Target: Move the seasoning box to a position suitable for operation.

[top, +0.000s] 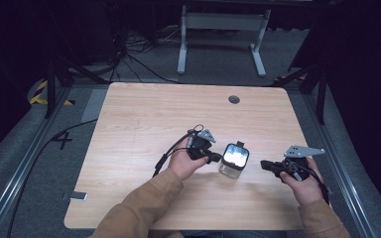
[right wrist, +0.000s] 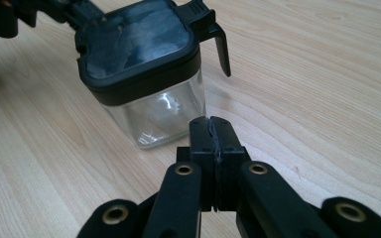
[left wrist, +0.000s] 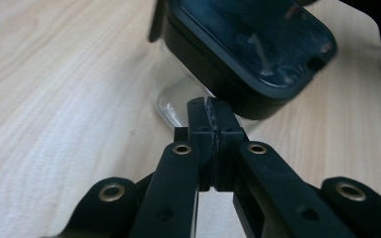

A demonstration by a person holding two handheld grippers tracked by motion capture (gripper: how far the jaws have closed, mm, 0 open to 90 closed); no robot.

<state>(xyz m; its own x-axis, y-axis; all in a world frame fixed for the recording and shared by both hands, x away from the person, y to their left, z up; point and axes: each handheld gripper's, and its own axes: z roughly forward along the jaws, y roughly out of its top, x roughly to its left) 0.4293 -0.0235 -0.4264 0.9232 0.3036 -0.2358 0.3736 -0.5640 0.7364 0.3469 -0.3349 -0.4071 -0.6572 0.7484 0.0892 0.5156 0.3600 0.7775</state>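
High view: a clear container (top: 233, 159) with a black lid stood on the desk (top: 144, 119), near its 5 o'clock edge.
Left tool (top: 217, 158): at the container's 9 o'clock, just beside it; jaws clenched on nothing.
Right tool (top: 265, 164): at the container's 3 o'clock, apart from it; jaws pressed together, empty.
Lid latch (right wrist: 217, 37): stuck out from one lid corner.

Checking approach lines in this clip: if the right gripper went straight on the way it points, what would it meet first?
Most likely the clear container with the black lid: it sits just ahead of the right gripper, slightly off its line, so depth stays uncertain.
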